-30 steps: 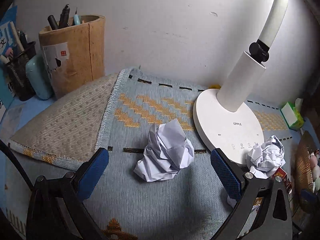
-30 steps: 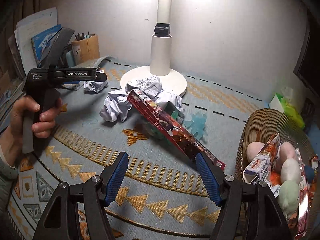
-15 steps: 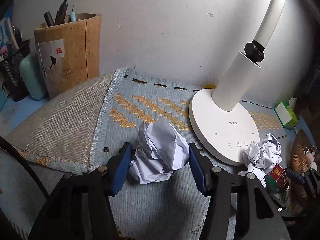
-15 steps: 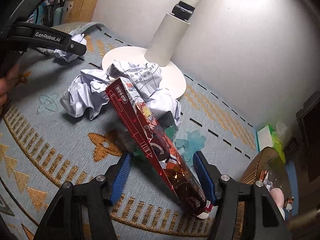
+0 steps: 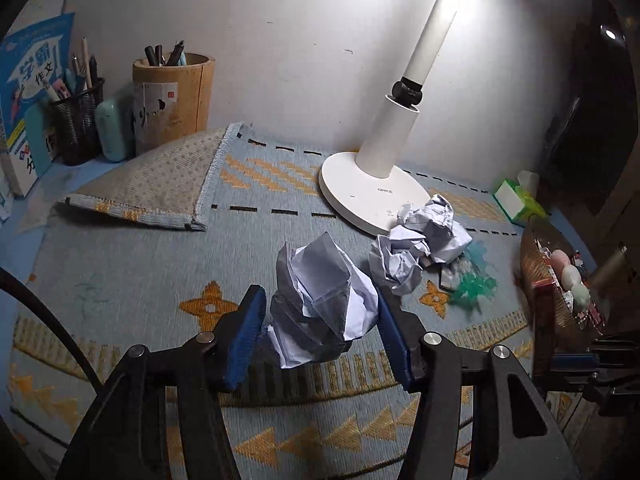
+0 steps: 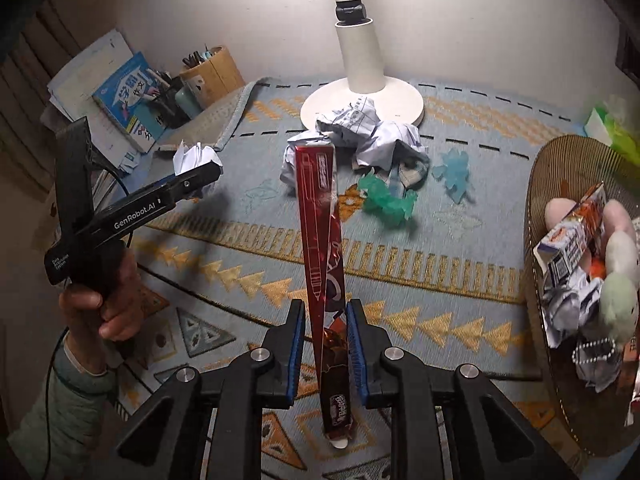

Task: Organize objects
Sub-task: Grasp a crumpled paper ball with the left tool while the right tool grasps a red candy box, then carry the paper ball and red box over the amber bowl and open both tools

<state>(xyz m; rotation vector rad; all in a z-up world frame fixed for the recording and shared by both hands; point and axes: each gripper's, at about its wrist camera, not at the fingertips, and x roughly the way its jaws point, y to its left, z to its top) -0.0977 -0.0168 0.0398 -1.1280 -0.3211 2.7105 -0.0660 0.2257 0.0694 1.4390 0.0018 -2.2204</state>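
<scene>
Both hand-held grippers are clenched: left hand-held gripper (image 5: 320, 332) grasps a light crumpled paper ball (image 5: 320, 304), right hand-held gripper (image 6: 325, 340) pinches a thin, stiff red package (image 6: 322, 240) near its lower end.

A home study desk against a plain white wall. A white desk lamp (image 5: 384, 152) is shining over a blue and orange woven mat (image 5: 120, 280) that is covering the surface. A bamboo pen holder (image 5: 172, 100), a mesh pen cup (image 5: 76, 124) and a blue schoolbook (image 5: 24, 92) are standing at the back, and a wicker basket (image 6: 540, 240) is sitting at one side.
</scene>
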